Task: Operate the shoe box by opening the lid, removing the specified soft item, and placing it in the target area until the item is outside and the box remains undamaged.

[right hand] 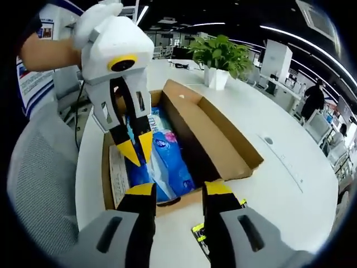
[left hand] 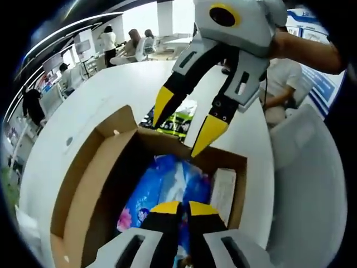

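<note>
While the shoe box (right hand: 223,148) sits open on the round white table (right hand: 290,162), its brown lid flap (right hand: 209,131) folded back to one side, the soft item, a blue plastic-wrapped pack (right hand: 167,162), lies inside the box along with a pale flat card (right hand: 118,176) at its edge. From the right gripper view, the left gripper (right hand: 135,146) reaches down into the box, its yellow tips nearly together just above the pack; whether they pinch the wrapping I cannot tell. At the bottom of that view the right gripper (right hand: 178,192) hangs at the box's near wall with jaws spread. In the left gripper view a green and black packet (left hand: 178,120) lies on the table just beyond the box. A potted plant (right hand: 220,58) stands further along the table, and a grey chair (right hand: 39,173) is drawn up beside it
</note>
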The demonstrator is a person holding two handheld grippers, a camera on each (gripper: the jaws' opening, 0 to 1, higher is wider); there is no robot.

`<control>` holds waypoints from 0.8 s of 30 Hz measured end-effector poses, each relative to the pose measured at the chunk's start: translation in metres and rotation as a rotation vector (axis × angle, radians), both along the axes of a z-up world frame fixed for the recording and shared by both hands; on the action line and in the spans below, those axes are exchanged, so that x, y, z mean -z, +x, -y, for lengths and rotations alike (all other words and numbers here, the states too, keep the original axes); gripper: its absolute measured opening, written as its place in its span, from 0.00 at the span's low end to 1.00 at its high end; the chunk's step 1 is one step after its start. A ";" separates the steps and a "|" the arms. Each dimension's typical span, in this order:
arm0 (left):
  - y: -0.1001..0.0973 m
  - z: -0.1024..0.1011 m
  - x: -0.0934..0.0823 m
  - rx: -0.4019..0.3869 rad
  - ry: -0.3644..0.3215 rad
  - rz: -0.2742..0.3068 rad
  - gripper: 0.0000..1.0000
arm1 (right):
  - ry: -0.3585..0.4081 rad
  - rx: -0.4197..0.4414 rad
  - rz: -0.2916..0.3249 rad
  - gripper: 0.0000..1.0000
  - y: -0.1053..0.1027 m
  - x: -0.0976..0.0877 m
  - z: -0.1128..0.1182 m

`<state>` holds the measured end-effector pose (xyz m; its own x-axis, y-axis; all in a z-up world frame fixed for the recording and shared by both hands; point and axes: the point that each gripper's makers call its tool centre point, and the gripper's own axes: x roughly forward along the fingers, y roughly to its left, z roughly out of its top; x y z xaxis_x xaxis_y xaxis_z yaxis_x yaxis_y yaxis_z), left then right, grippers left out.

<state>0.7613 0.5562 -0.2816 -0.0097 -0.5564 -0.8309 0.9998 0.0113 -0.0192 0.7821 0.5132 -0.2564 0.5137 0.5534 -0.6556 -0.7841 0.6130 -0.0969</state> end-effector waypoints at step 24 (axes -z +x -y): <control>-0.002 -0.001 -0.002 -0.047 -0.021 -0.034 0.00 | -0.085 -0.103 -0.026 0.19 0.025 0.024 -0.028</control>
<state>0.7592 0.5574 -0.2796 -0.0110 -0.5741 -0.8187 0.9969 0.0573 -0.0536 0.8067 0.5409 -0.2805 0.4395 0.5442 -0.7146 -0.8453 0.5197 -0.1242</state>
